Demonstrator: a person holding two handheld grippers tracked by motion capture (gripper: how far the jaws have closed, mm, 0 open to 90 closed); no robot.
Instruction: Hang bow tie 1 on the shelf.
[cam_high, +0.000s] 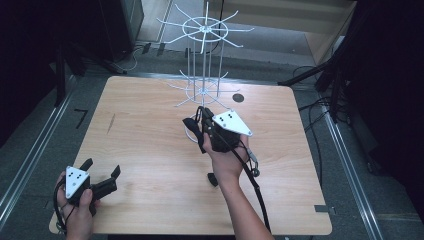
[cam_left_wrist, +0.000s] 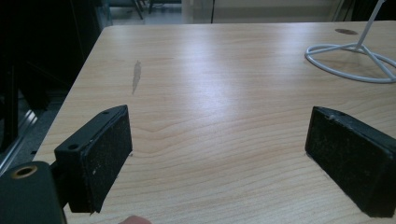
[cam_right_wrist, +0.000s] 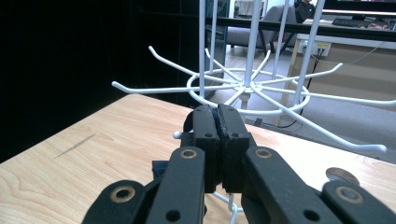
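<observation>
Rack (cam_high: 204, 65) of white wire stands upright toward the far middle of the counter (cam_high: 150, 150), its long axis vertical: a ring foot on the wood, thin posts rising, one wheel of hooked spokes low and a second wheel high. Right tongs (cam_high: 192, 122) sit just beside the foot on the near side, tips pointing away from the person toward the rack; the lower spokes lie directly ahead of them and a little above, as the right gripper view shows, with the rack (cam_right_wrist: 247, 88) fanning out behind the right tongs (cam_right_wrist: 218, 116). Their pads are pressed flat together; a small dark strap-like piece seems to hang at the tips, but whether anything is pinched between the pads I cannot tell. Right hand (cam_high: 227, 160) is by far the nearer to the rack. Left tongs (cam_high: 102, 170) rest at the near left corner, well apart from the rack, spread wide with nothing between the pads (cam_left_wrist: 109, 149); the ring foot (cam_left_wrist: 350, 63) lies far off to their right. A small black object (cam_high: 212, 178) lies on the wood beside the right wrist, too small to identify. Counter is pale wood grain, matt, with one grey scuff (cam_left_wrist: 136, 77) at left. Dark room around, cables and grey floor beyond the far edge.
</observation>
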